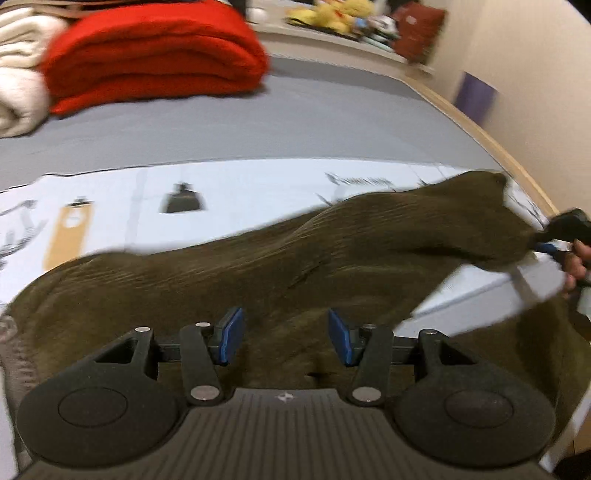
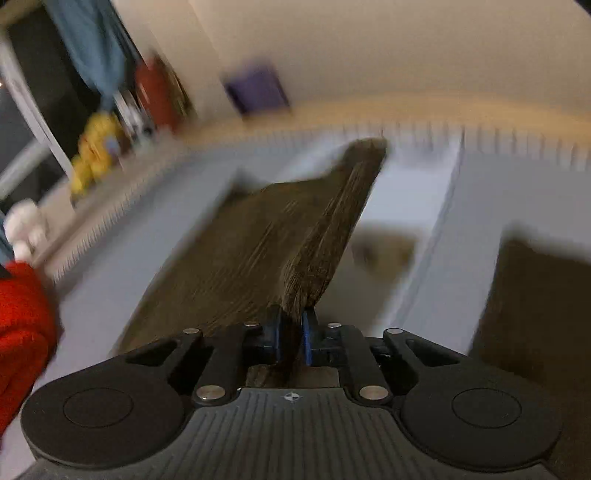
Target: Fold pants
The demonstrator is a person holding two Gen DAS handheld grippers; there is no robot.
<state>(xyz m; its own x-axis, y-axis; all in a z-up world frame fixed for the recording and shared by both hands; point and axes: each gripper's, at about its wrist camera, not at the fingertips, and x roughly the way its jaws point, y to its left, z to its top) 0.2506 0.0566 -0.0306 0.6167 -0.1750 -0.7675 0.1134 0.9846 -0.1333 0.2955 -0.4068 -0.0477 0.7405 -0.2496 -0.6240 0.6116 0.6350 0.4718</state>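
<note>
Two grippers are at work over the bed, and only one has hold of anything. The left gripper (image 1: pixel 285 338) hangs low over the olive-brown pants (image 1: pixel 229 280) with its blue pads (image 1: pixel 232 334) spread well apart, nothing between them, the ribbed cloth lying just beneath. The pants sprawl across a pale printed sheet (image 1: pixel 236 192) that covers the near part of the grey mattress (image 1: pixel 229 122), one end bunched close under that gripper and the other end drawn up and away toward the right edge of the bed. There the right gripper (image 1: pixel 554 236) shows from the left wrist view as a dark shape with a bit of blue at the cloth, a hand (image 1: pixel 578 264) behind it. From its own camera the right gripper (image 2: pixel 291 338) has its blue pads (image 2: pixel 307 338) pinched tight on a fold of the pants (image 2: pixel 280 236), and the fabric rises from the jaws in a lifted, creased ridge running away toward the far edge of the bed. Both views are smeared, so fine detail of the cloth is hard to read. At the head of the mattress a folded red blanket (image 1: pixel 155 55) sits beside a cream blanket (image 1: pixel 18 70), touching it, and a yellow plush toy (image 1: pixel 332 14) rests on the ledge beyond, near the wall.
</note>
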